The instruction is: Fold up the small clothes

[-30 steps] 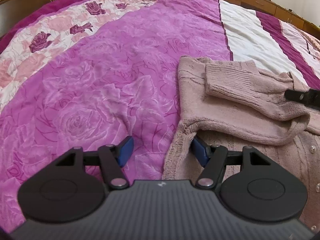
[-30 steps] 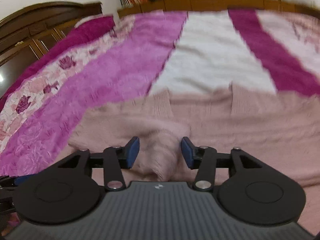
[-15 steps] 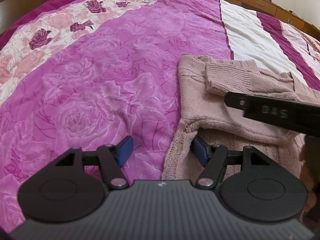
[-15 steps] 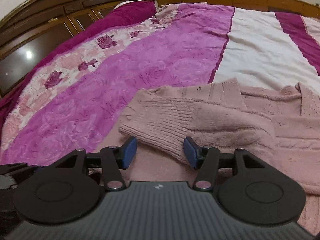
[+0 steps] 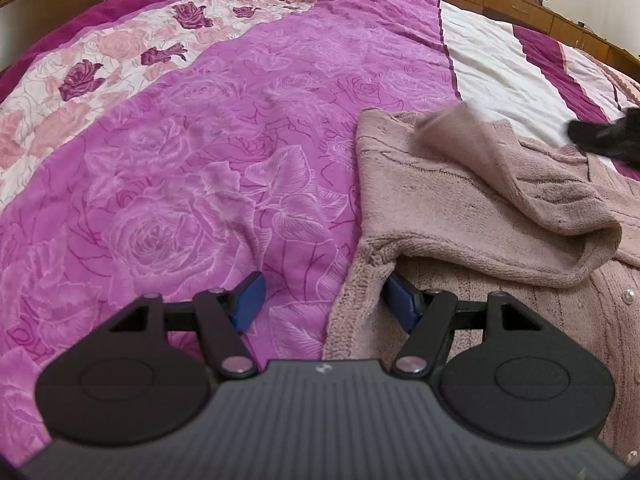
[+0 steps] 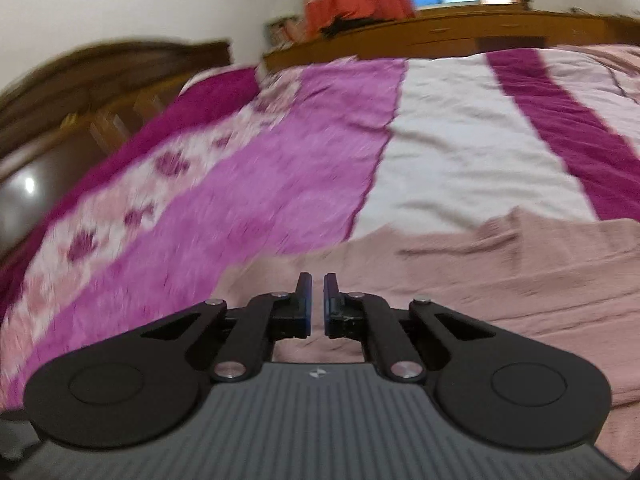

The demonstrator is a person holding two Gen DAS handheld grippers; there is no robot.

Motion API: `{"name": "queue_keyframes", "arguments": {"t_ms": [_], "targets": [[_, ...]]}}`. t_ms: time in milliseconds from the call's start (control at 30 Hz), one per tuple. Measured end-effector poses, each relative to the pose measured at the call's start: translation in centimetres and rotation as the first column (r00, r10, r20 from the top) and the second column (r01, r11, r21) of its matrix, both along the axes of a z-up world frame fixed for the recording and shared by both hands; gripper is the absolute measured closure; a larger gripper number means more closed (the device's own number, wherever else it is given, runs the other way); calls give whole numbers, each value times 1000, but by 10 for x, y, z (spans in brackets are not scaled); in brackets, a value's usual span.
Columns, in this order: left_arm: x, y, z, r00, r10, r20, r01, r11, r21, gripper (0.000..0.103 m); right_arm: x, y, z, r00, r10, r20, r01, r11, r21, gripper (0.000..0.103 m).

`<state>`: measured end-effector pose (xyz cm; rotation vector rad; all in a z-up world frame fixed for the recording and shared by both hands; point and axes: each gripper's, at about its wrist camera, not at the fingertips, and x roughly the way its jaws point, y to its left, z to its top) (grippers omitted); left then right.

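Note:
A dusty pink knitted cardigan [image 5: 460, 216] lies flat on the bed, with one sleeve [image 5: 520, 184] folded across its body. My left gripper [image 5: 320, 300] is open and low over the cardigan's left hem edge, which lies between its blue pads. My right gripper [image 6: 316, 300] is shut with nothing between its pads, raised above the cardigan [image 6: 460, 280]. It shows as a dark blur in the left wrist view [image 5: 608, 136] at the far right.
The bed carries a magenta rose-patterned quilt [image 5: 200, 180] with white [image 5: 500, 76] and dark pink stripes. A dark wooden headboard [image 6: 80, 92] stands on the left and low wooden cabinets [image 6: 480, 36] run along the far side.
My right gripper has closed and lifted away from the sleeve toward the right. The sleeve's cuff end has shifted. My left gripper has stayed open at the hem.

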<state>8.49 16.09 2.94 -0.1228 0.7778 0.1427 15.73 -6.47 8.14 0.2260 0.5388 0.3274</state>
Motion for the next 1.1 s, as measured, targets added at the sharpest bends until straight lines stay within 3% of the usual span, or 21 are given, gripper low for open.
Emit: {"name": "queue_keyframes", "arguments": {"t_ms": [100, 267, 367, 533, 800, 900, 967, 1000, 1100], "targets": [[0, -1, 0, 1000, 3, 1, -3, 1000, 1, 35, -4, -35, 10, 999, -50, 5, 50, 998, 37, 98], [0, -4, -1, 1000, 6, 2, -6, 1000, 15, 35, 0, -52, 11, 997, 23, -73, -20, 999, 45, 96], [1, -4, 0, 1000, 9, 0, -9, 1000, 15, 35, -3, -33, 5, 994, 64, -86, -65, 998, -7, 91], [1, -3, 0, 1000, 6, -1, -6, 1000, 12, 35, -5, 11, -13, 986, 129, -110, -136, 989, -56, 54], [1, -3, -1, 1000, 5, 2, -5, 1000, 18, 34, -2, 65, -37, 979, 174, -108, -192, 962, -194, 50], [1, -4, -1, 1000, 5, 2, -5, 1000, 20, 33, 2, 77, -46, 984, 159, -84, -176, 948, -264, 53], [1, -4, -1, 1000, 3, 3, -3, 1000, 24, 33, 4, 78, -48, 989, 128, -72, -143, 951, -273, 74], [1, -4, -1, 1000, 2, 4, -2, 1000, 24, 33, 6, 76, -47, 993, 100, -69, -116, 954, -275, 92], [1, -4, -1, 1000, 2, 3, -2, 1000, 24, 33, 7, 58, -39, 997, 57, -52, -67, 976, -206, 96]]}}
